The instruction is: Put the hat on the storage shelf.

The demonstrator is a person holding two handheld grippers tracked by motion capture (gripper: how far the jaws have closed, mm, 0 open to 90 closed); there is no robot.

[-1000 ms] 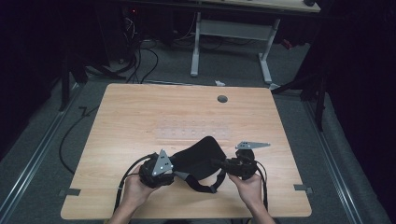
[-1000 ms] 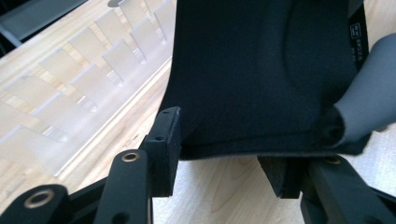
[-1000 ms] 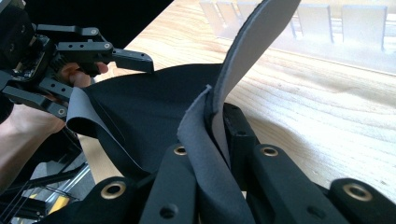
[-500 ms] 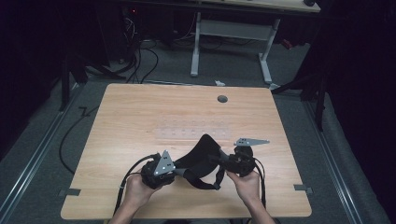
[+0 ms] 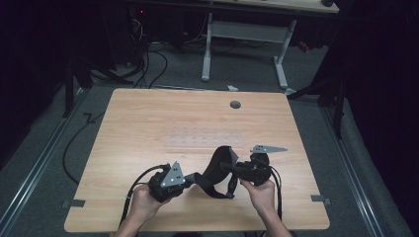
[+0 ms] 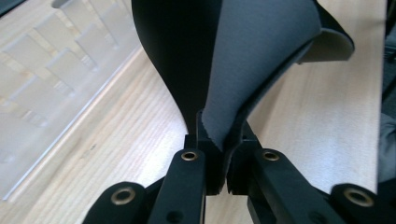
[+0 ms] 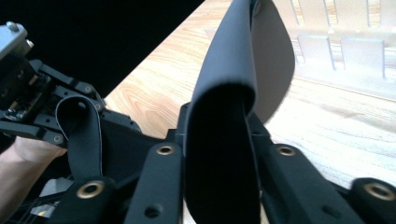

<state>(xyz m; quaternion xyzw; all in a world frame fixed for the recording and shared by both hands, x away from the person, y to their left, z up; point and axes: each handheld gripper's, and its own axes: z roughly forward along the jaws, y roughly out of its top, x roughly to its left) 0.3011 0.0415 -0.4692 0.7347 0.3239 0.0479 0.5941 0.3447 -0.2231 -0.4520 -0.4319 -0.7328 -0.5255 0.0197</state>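
Room: dark all round, cables on the grey floor (image 5: 44,148), a second table's white legs (image 5: 207,49) at the back, and a pale wooden desk (image 5: 148,123) lit in the middle.
High view, hands: both forearms come up from the bottom edge; the left hand (image 5: 143,202) wraps the left hand-held gripper (image 5: 190,177) near the desk's front edge, the right hand (image 5: 259,190) holds the right hand-held gripper (image 5: 225,166) a little farther in and to the right.
High view, pose: the two noses point toward each other, each with a grey three-cornered plate on top.
High view, strap: a black fabric strap (image 5: 215,168) spans between them, arching up in a hump off the desk, its long axis running left to right, with a loop hanging toward the front.
High view, desk: a clear plastic tray (image 5: 202,140) lies flat just beyond the strap, and a round grommet (image 5: 235,104) sits near the far edge.
Left gripper view: the jaws of the left hand-held gripper (image 6: 219,154) are pinched tight on the strap (image 6: 252,60), which fans up and away, grey inner face showing, curling over at the top.
Right gripper view: the right hand-held gripper (image 7: 219,140) is clamped on a folded end of the strap (image 7: 233,56), which rises steeply ahead; the left hand-held gripper (image 7: 32,107) and left hand (image 7: 18,163) sit off to the side with a narrow loop of strap beside them.
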